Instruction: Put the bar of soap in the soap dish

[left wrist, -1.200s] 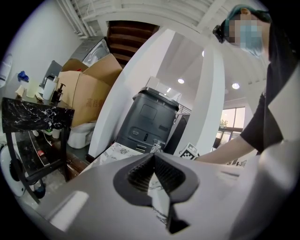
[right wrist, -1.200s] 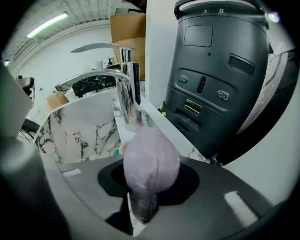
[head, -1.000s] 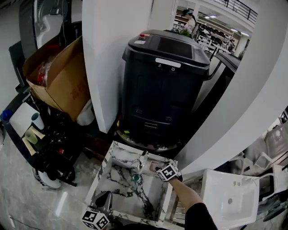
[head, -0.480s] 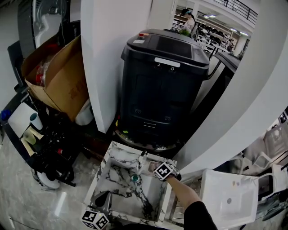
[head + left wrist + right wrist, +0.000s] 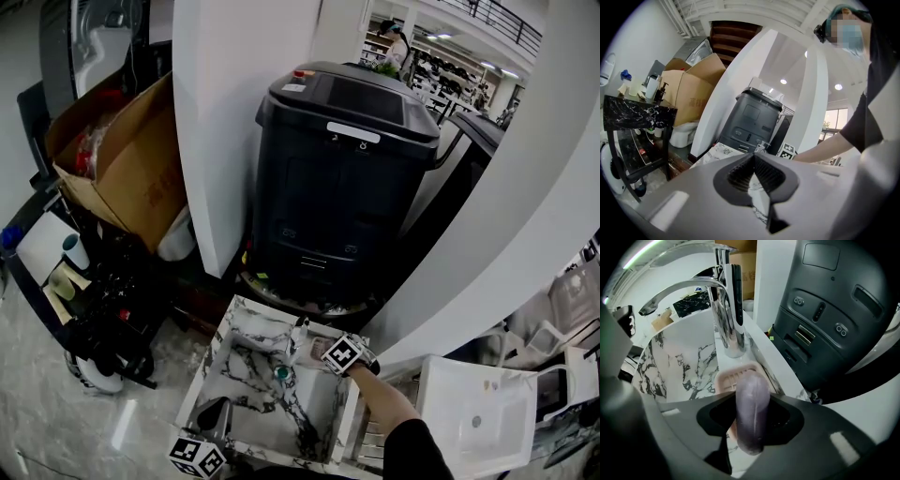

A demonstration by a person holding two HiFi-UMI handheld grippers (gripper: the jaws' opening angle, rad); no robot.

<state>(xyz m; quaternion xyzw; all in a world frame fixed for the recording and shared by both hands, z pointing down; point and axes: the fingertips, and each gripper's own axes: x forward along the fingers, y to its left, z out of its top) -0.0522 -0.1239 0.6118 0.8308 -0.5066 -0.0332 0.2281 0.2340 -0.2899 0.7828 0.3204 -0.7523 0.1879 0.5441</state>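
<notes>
A purple bar of soap (image 5: pixel 752 411) stands on end between the jaws of my right gripper (image 5: pixel 752 397). The jaws are opening, though the pads still touch the bar. Just below it lies the pink ribbed soap dish (image 5: pixel 727 377), on the marble counter beside the chrome faucet (image 5: pixel 729 305). In the head view the right gripper (image 5: pixel 323 351) points steeply down at the sink's back right corner, next to the faucet (image 5: pixel 298 330). My left gripper (image 5: pixel 753 157) is shut on nothing and sits low at the sink's front left edge (image 5: pixel 214 417).
The marble sink basin (image 5: pixel 258 394) lies between the grippers. A tall black machine (image 5: pixel 342 178) stands right behind the counter, with a white pillar (image 5: pixel 220 112) and a cardboard box (image 5: pixel 122 159) to its left. A white sink unit (image 5: pixel 478 412) is at the right.
The right gripper has tilted a little over the soap dish, hardly shifting in place. The left gripper has stayed still.
</notes>
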